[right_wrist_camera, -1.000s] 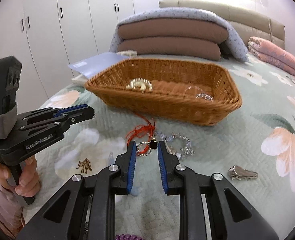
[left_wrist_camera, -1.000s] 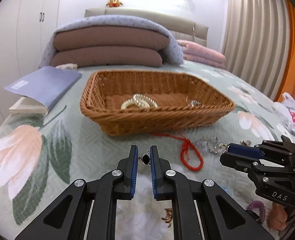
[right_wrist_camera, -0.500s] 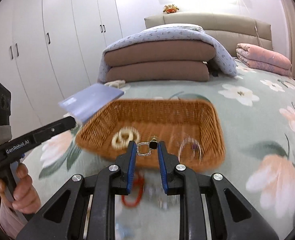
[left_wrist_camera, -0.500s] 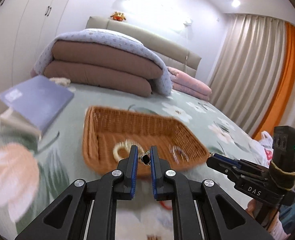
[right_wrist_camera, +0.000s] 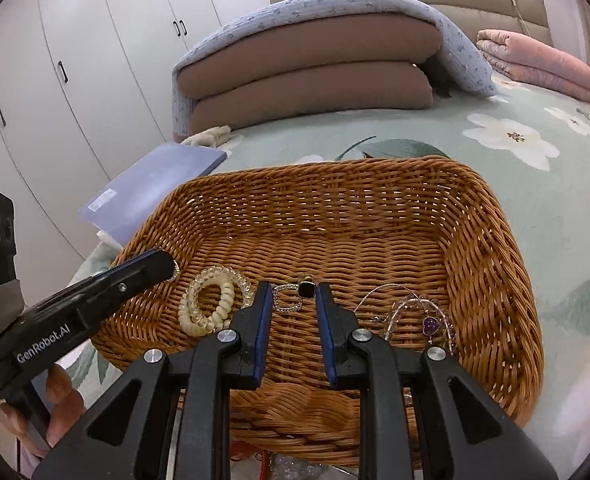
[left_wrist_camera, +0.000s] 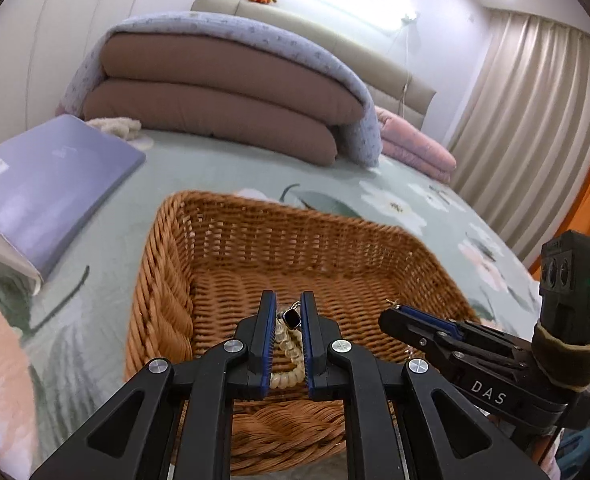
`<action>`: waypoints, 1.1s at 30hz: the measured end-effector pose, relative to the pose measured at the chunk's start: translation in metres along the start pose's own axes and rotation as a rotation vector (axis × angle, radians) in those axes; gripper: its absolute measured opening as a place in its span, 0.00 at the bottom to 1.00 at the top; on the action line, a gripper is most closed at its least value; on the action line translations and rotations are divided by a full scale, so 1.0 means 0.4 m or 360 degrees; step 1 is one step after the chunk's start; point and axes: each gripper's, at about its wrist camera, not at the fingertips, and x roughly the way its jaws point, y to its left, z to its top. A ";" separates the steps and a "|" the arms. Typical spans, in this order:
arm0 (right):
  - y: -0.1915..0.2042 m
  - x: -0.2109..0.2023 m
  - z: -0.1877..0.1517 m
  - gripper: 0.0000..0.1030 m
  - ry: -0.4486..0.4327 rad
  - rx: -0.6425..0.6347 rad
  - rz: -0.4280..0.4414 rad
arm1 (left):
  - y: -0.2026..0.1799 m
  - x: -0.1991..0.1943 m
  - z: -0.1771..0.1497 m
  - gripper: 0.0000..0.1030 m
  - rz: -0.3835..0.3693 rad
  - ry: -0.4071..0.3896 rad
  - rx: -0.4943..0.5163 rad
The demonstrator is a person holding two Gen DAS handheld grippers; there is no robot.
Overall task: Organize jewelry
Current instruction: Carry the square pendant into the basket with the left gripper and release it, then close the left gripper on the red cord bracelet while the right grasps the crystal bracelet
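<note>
The black-stone earring [left_wrist_camera: 292, 317] is pinched between the tips of the left gripper [left_wrist_camera: 288, 322], while its twin [right_wrist_camera: 306, 289], with a rhinestone loop, is clamped in the right gripper [right_wrist_camera: 295, 300]. Both hang directly above the floor of the wicker basket [right_wrist_camera: 491, 240], inside its near rim. The left pair sits over the coiled hair ties [right_wrist_camera: 211, 304], the right beside them, so I judge the drop is straight down for both.

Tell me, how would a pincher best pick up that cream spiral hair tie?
Come straight down from above. The cream hair tie lies flat on the wicker basket floor, so put one finger through its hole and pinch the band's side away from the nearby wall. The left gripper and right gripper are each shut on an earring now.
</note>
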 end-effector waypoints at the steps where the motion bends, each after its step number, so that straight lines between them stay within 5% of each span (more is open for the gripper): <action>1: -0.001 -0.003 0.001 0.24 -0.0007 0.0009 0.0008 | -0.003 0.000 -0.001 0.12 0.0003 -0.0001 0.0009; 16: 0.014 -0.021 -0.003 0.25 -0.0052 -0.0040 0.0002 | -0.023 -0.028 -0.011 0.35 -0.0023 -0.0032 0.0041; 18: 0.019 -0.016 -0.006 0.39 -0.0041 -0.0057 -0.0011 | -0.020 -0.032 -0.011 0.43 -0.0033 -0.0035 0.0029; 33: 0.013 -0.106 -0.009 0.44 -0.0185 -0.0018 -0.0095 | -0.013 -0.081 -0.018 0.44 -0.0030 -0.0108 0.0012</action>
